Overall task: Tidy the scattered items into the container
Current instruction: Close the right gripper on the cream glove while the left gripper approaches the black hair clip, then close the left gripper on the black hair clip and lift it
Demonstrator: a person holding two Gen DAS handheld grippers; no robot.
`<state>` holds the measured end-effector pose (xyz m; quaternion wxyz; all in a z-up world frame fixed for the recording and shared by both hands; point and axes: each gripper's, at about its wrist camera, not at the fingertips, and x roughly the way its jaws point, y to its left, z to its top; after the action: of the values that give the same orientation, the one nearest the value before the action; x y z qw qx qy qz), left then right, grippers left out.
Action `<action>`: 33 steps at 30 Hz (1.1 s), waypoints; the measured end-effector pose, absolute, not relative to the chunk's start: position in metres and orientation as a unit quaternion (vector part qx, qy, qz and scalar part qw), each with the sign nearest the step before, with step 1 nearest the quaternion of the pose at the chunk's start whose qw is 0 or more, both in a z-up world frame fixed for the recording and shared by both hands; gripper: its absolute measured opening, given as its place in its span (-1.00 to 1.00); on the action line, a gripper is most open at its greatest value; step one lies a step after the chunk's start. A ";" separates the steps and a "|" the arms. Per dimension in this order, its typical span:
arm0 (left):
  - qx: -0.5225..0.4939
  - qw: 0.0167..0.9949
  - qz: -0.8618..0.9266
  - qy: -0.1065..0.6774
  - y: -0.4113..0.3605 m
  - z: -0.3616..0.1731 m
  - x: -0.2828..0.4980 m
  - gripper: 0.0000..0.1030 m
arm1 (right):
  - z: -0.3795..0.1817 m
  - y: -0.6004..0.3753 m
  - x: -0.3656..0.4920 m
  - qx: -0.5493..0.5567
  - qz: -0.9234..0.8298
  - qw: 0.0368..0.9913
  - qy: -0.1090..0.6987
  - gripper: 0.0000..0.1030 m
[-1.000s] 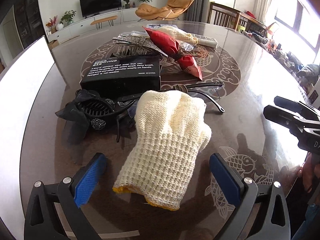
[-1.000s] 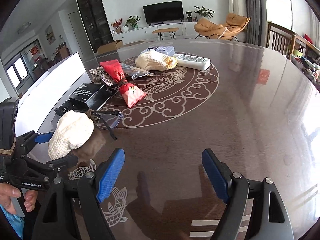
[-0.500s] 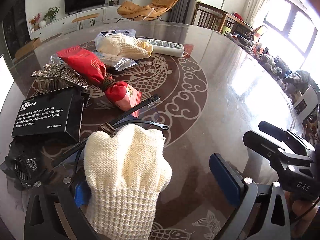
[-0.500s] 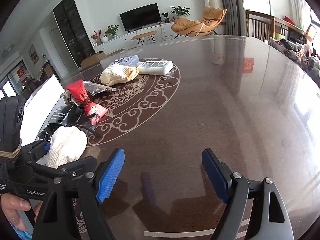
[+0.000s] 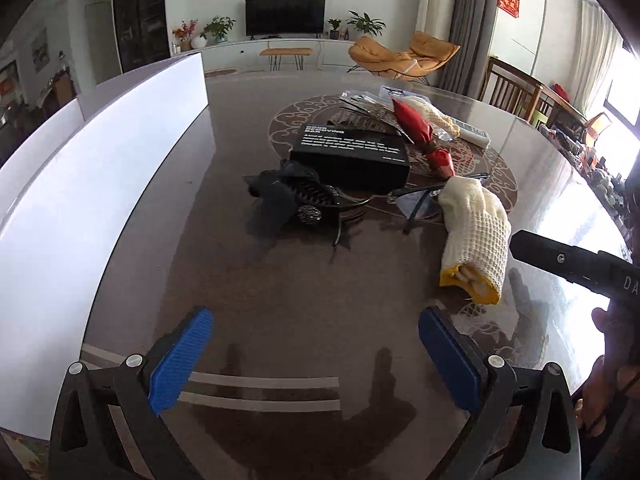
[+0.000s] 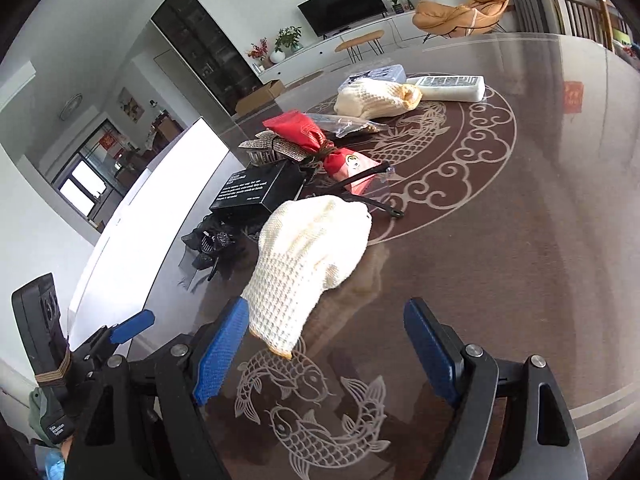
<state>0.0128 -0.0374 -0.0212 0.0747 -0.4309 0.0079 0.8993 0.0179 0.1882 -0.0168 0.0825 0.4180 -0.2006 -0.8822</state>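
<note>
table (image 5: pixel 304 304) edge curves along the left of the left wrist frame, where the white container (image 5: pixel 80 184) wall stands close to it. bare table surface fills the lower middle there, and the whole right half of the right wrist frame is also free. left gripper (image 5: pixel 316 356) has its jaws wide apart with nothing between them, only table. right gripper (image 6: pixel 324 352) also stands wide open; the knitted glove (image 6: pixel 308 264) lies just ahead of its left pad, and i cannot tell if it touches. black box (image 5: pixel 352 156), red pouch (image 5: pixel 420 136) and black hair clip (image 5: pixel 296 204) lie in the centre. half a second before, the glove was between the left pads; now it is at the right of that frame.
</note>
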 end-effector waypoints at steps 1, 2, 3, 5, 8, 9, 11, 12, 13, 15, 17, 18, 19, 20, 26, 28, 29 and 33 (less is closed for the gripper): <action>-0.429 0.065 0.901 -0.001 -0.047 -0.020 0.013 1.00 | -0.016 0.179 0.010 0.420 -0.884 0.071 -0.194 0.57; -0.427 0.057 0.903 -0.007 -0.054 -0.020 0.015 1.00 | -0.017 0.172 0.002 0.426 -0.883 0.058 -0.189 0.57; -0.423 0.050 0.905 -0.010 -0.060 -0.019 0.016 1.00 | -0.019 0.164 -0.005 0.436 -0.880 0.046 -0.184 0.57; -0.418 0.039 0.908 -0.012 -0.067 -0.018 0.016 1.00 | -0.021 0.152 -0.017 0.448 -0.877 0.029 -0.171 0.57; -0.420 0.034 0.907 -0.007 -0.067 -0.020 0.009 1.00 | -0.023 0.141 -0.027 0.453 -0.882 0.000 -0.129 0.57; -0.421 0.033 0.906 -0.003 -0.064 -0.021 0.003 1.00 | -0.023 0.138 -0.029 0.457 -0.883 -0.003 -0.110 0.57; -0.427 0.030 0.904 0.004 -0.060 -0.023 -0.009 1.00 | -0.025 0.134 -0.029 0.463 -0.884 0.003 -0.064 0.57; -0.431 0.031 0.902 0.006 -0.058 -0.025 -0.016 1.00 | -0.025 0.137 -0.027 0.461 -0.886 0.005 -0.054 0.51; -0.436 0.033 0.899 0.007 -0.057 -0.027 -0.022 1.00 | -0.026 0.142 -0.023 0.456 -0.888 0.004 -0.051 0.51; -0.446 0.041 0.894 0.003 -0.051 -0.029 -0.037 1.00 | -0.026 0.156 -0.015 0.449 -0.892 0.000 -0.043 0.17; -0.456 0.050 0.889 -0.009 -0.046 -0.030 -0.050 1.00 | -0.026 0.166 -0.008 0.444 -0.896 -0.015 -0.014 -0.15; -0.458 0.052 0.888 -0.018 -0.044 -0.029 -0.056 1.00 | -0.026 0.173 -0.005 0.442 -0.897 -0.017 -0.009 -0.15; -0.458 0.049 0.887 -0.026 -0.041 -0.028 -0.062 1.00 | -0.026 0.180 -0.002 0.440 -0.898 -0.017 -0.009 -0.15; -0.457 0.042 0.888 -0.035 -0.039 -0.027 -0.068 1.00 | -0.025 0.187 0.001 0.438 -0.899 -0.018 -0.012 -0.15; -0.482 -0.031 0.874 -0.045 -0.026 -0.041 -0.102 1.00 | -0.025 0.204 0.012 0.431 -0.902 -0.019 -0.018 -0.14; -0.483 -0.035 0.875 -0.028 -0.027 -0.045 -0.098 0.94 | -0.024 0.205 0.015 0.432 -0.902 -0.017 -0.006 -0.14; -0.476 -0.031 0.879 -0.014 -0.028 -0.044 -0.092 0.85 | -0.023 0.207 0.018 0.432 -0.901 -0.018 -0.001 -0.14; -0.471 -0.002 0.882 0.013 -0.041 -0.039 -0.075 0.31 | -0.023 0.222 0.026 0.432 -0.902 -0.028 0.002 -0.09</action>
<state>-0.0754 -0.0408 -0.0389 -0.0015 -0.4706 0.0127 0.8823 0.0261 0.2225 -0.0235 -0.0283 0.4318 0.0015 -0.9015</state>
